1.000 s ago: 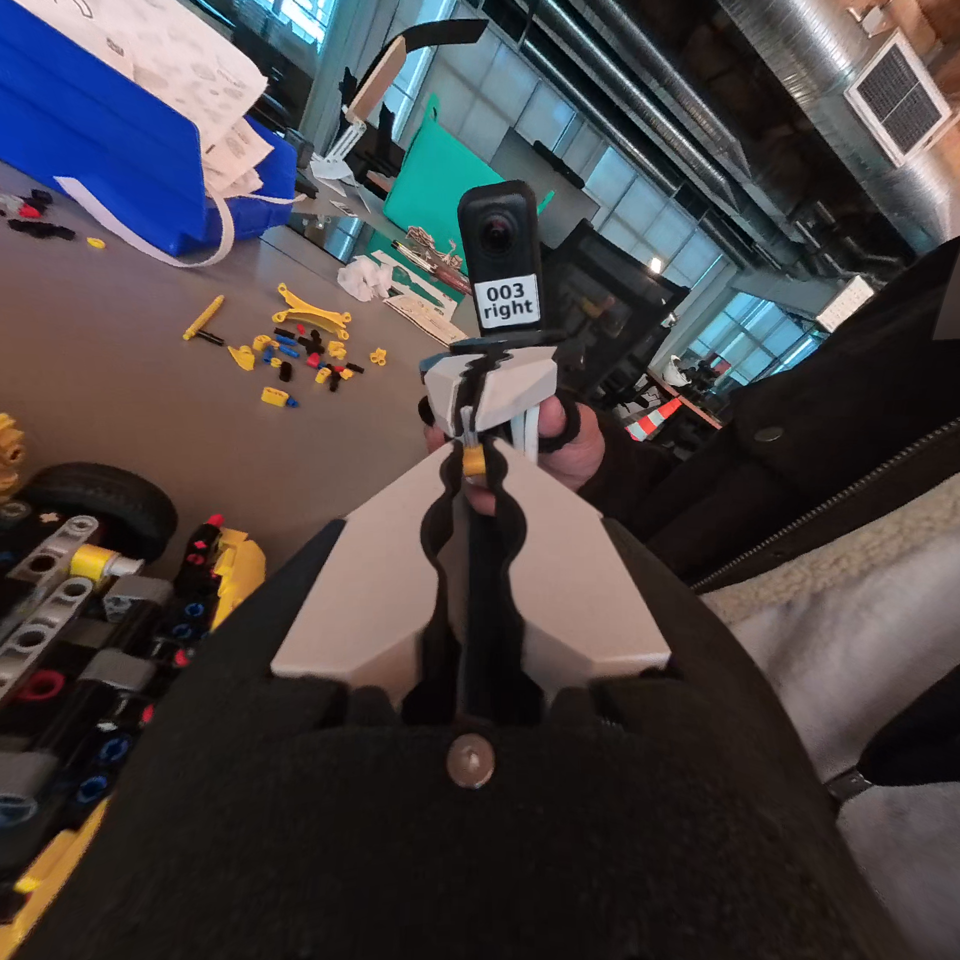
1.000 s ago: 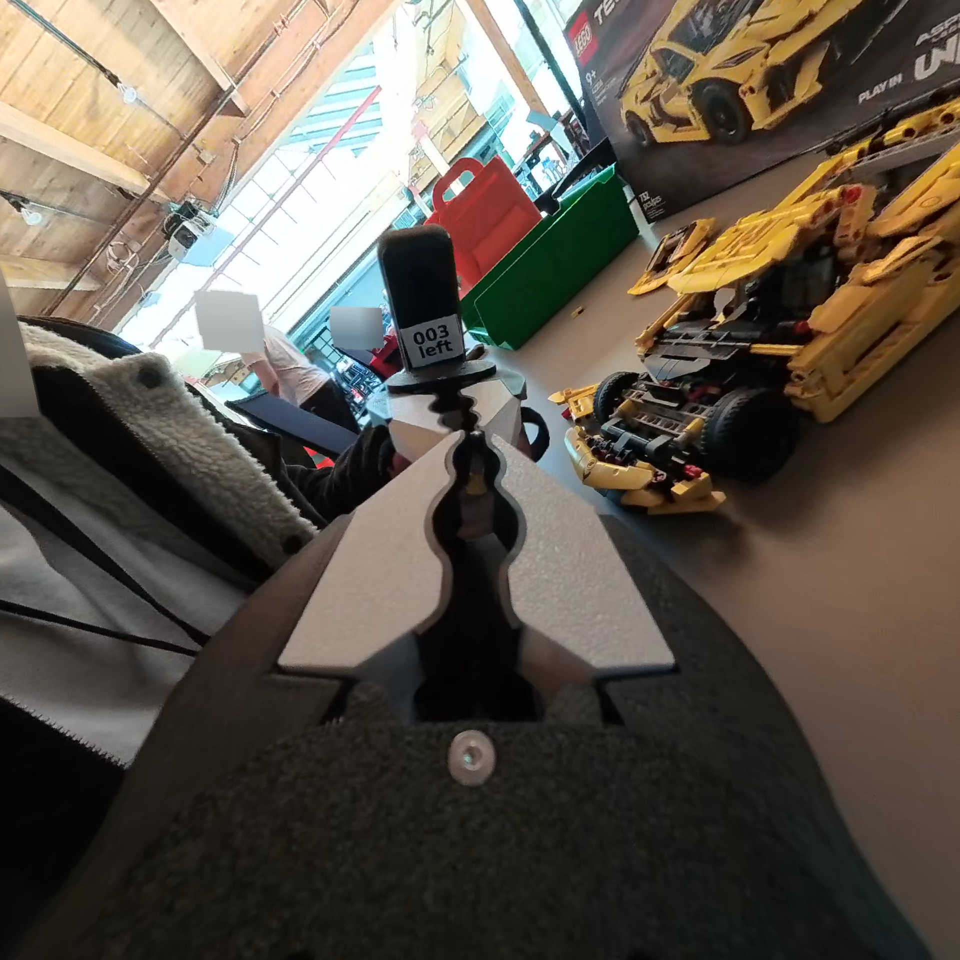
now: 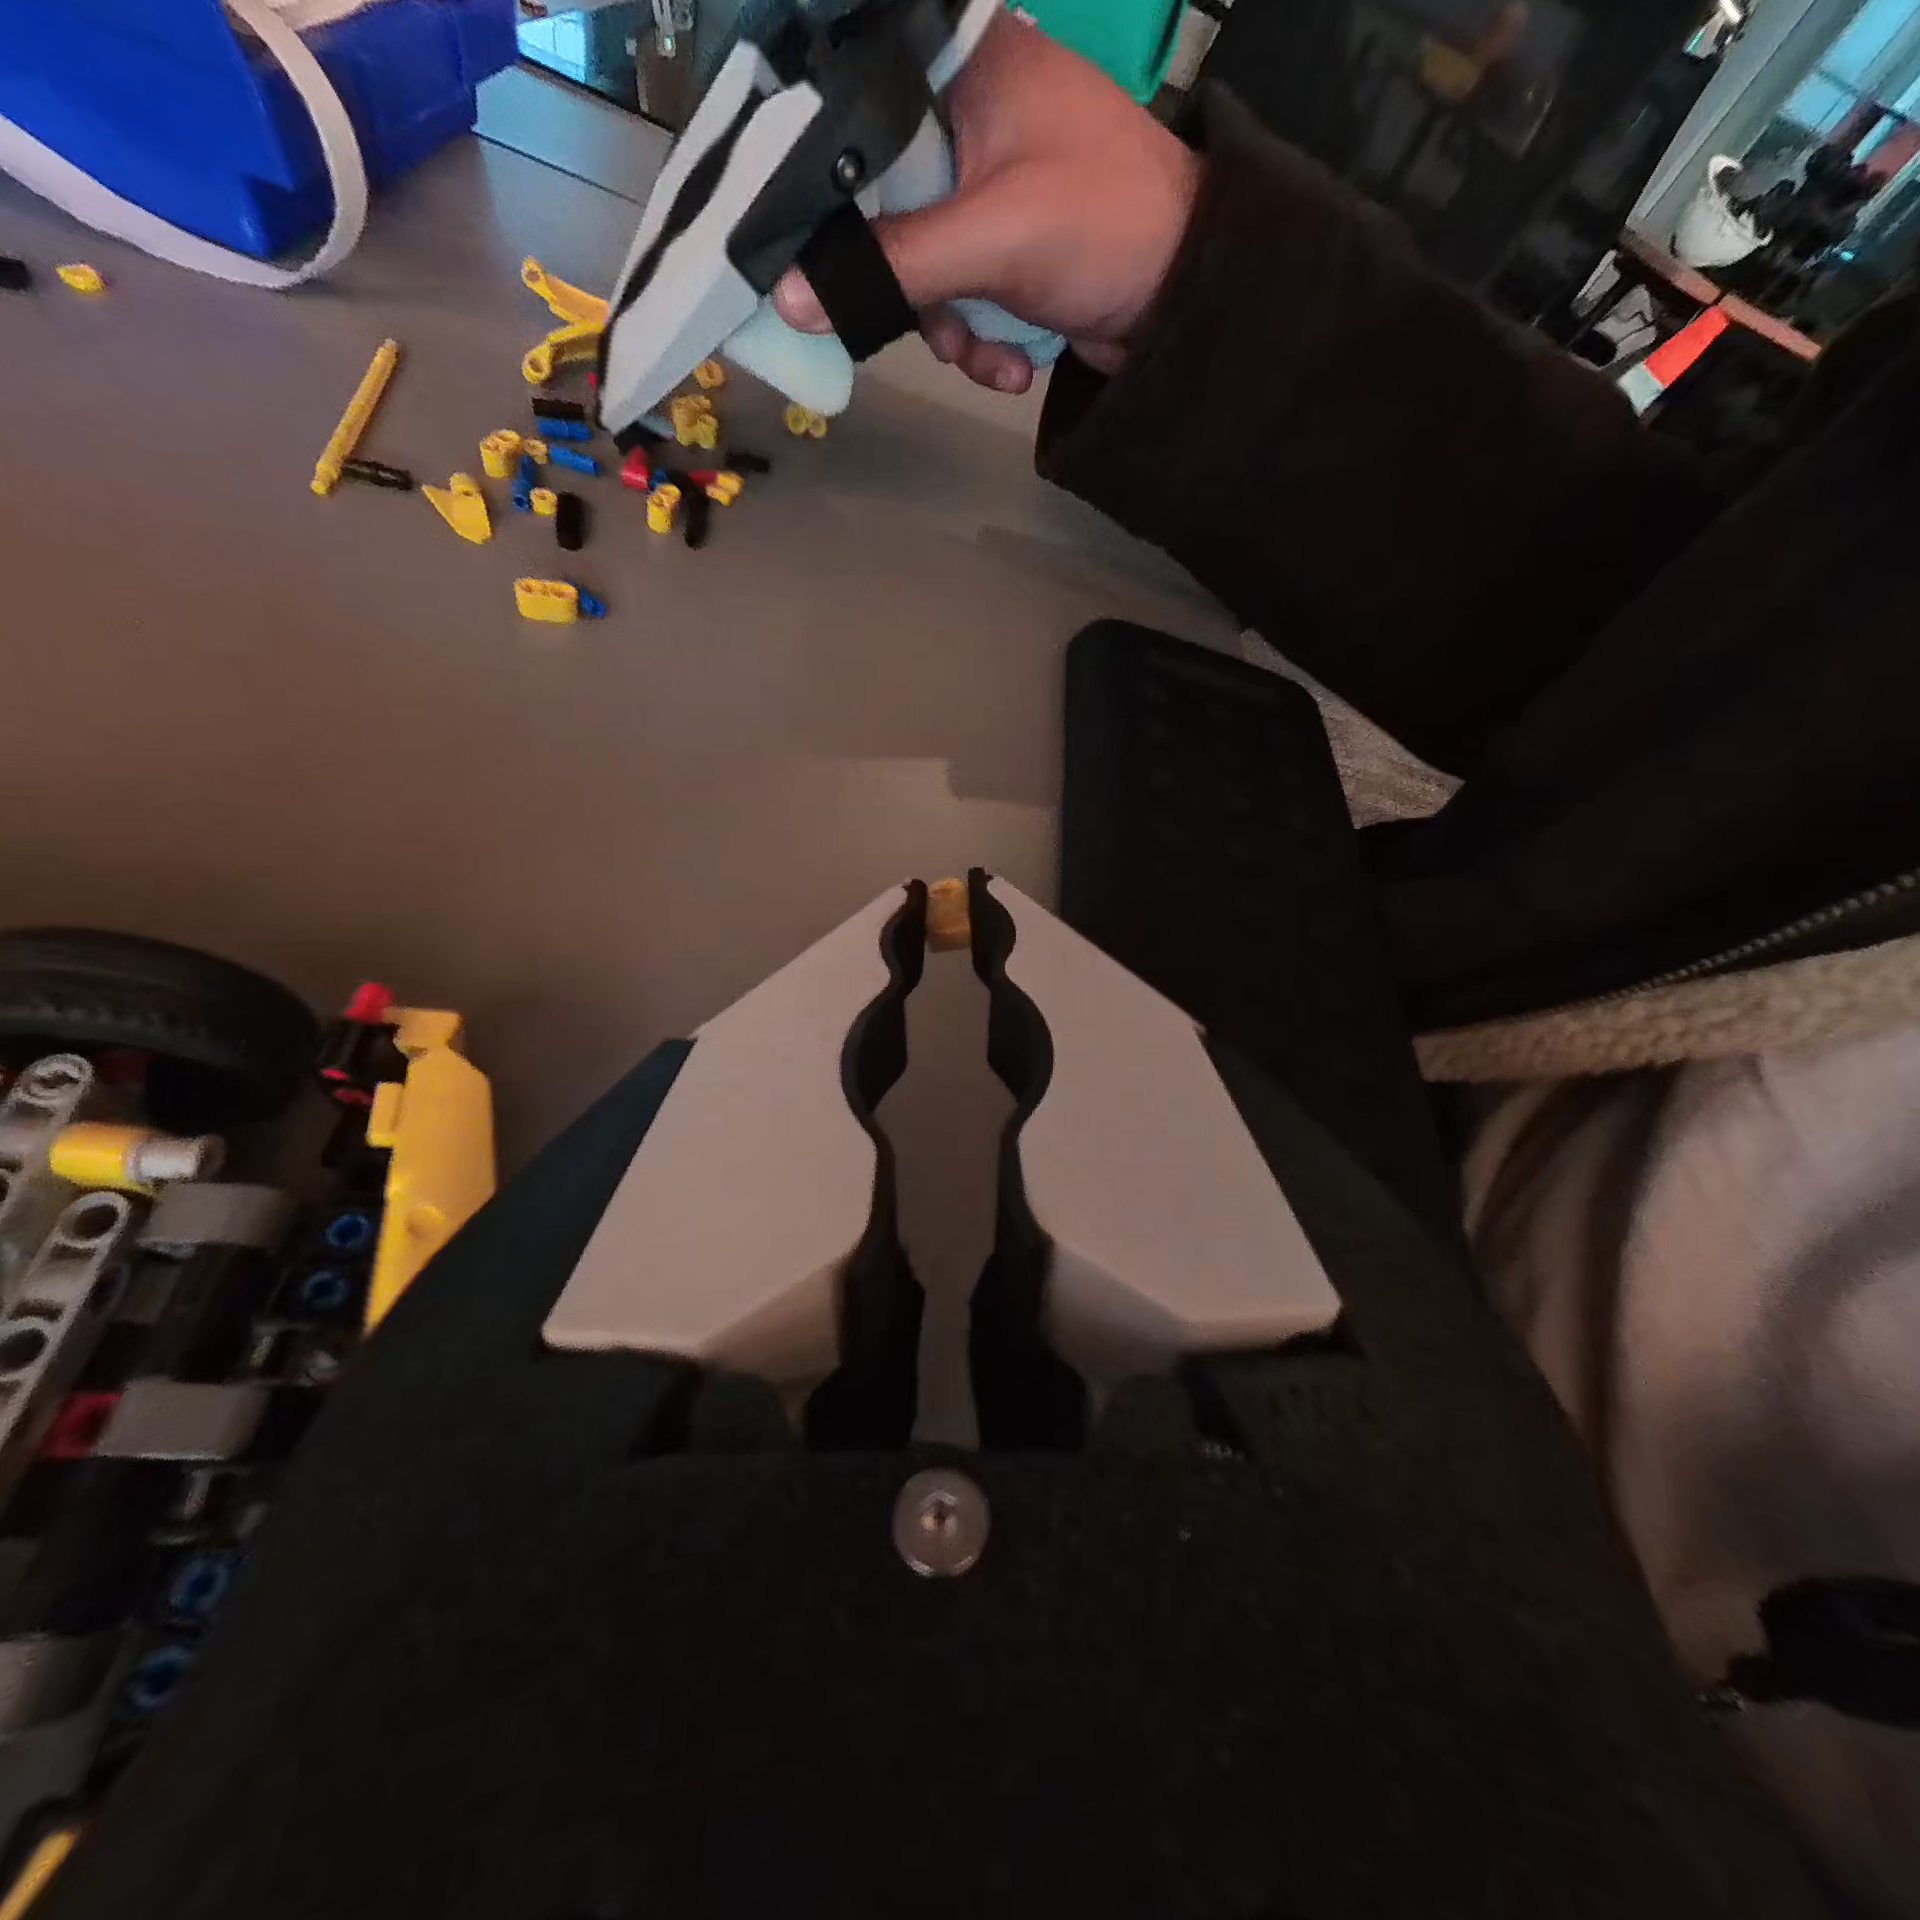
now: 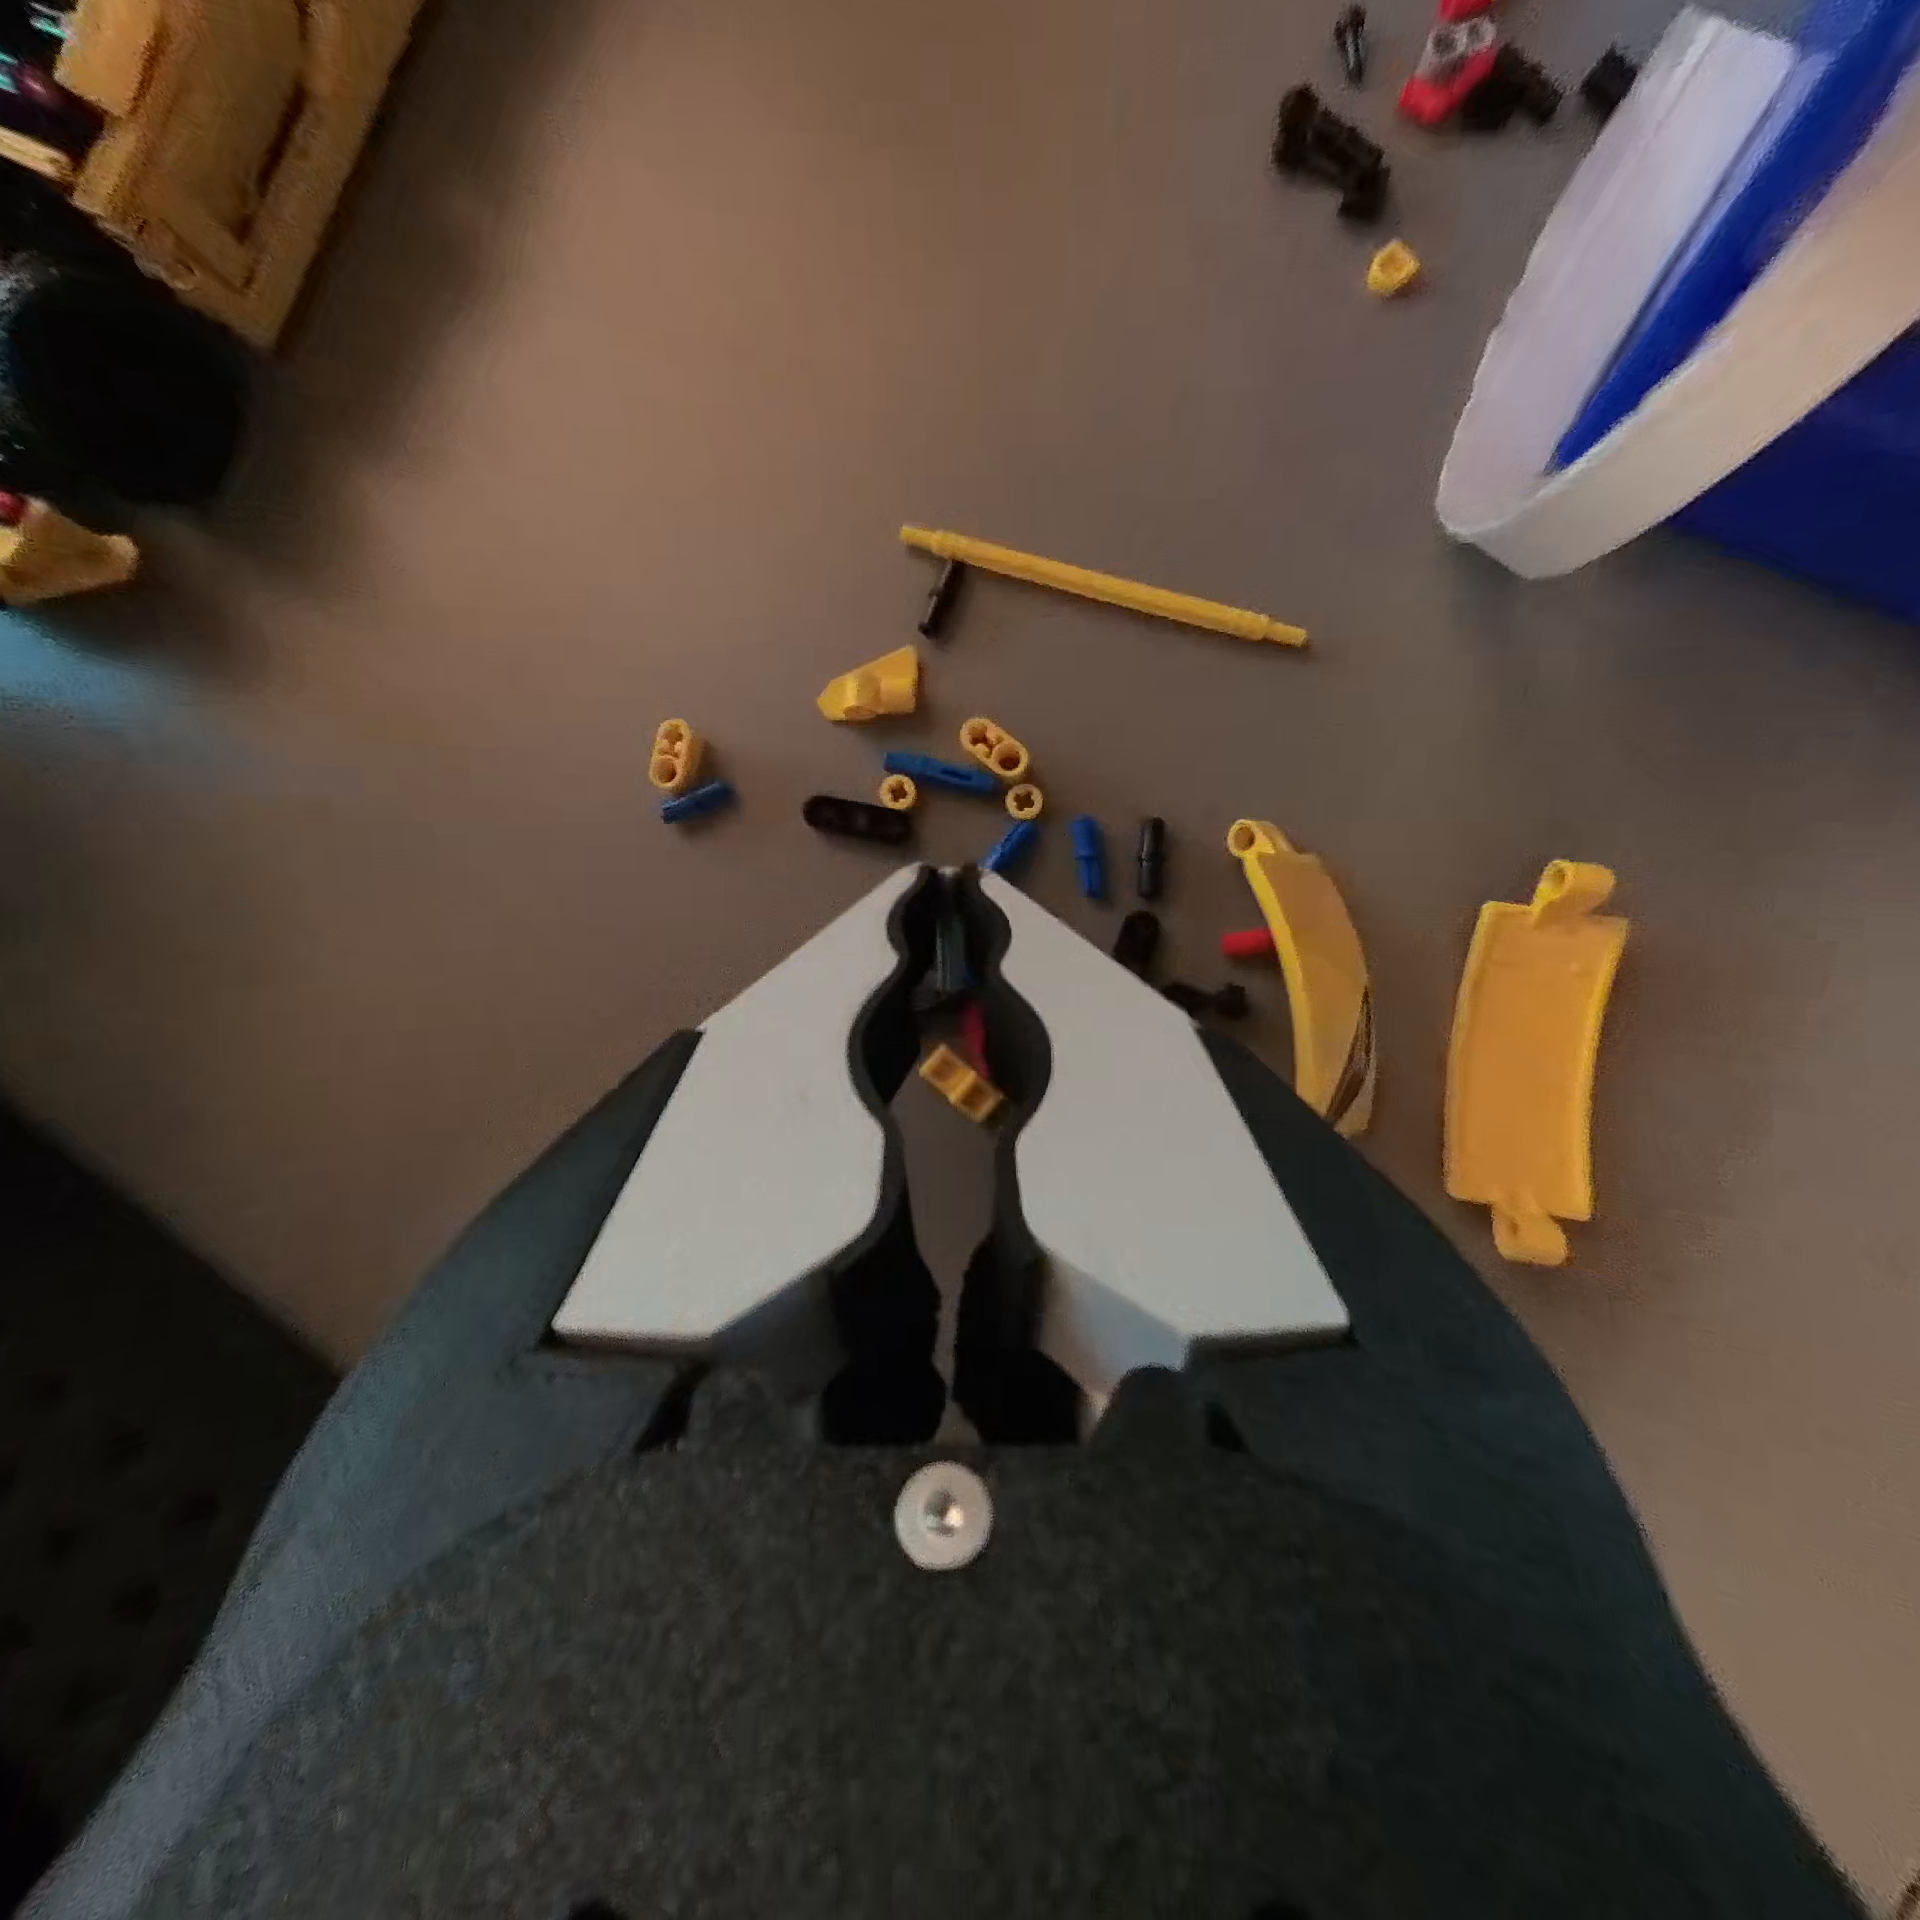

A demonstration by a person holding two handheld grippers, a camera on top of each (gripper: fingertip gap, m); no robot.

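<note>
The left gripper (image 3: 945, 902) pinched a small yellow plastic connector piece (image 3: 947, 914) at its fingertips, above the brown tabletop (image 3: 644, 769) and well short of the scatter of small yellow, blue and black plastic building pieces (image 3: 582, 468). The right gripper (image 4: 948, 883) stood tips-down in that scatter, its fingers nearly together around a short black plastic pin (image 4: 945, 940); whether the pin was gripped could not be told. Just beside its tips lay a blue pin (image 4: 1010, 844).
</note>
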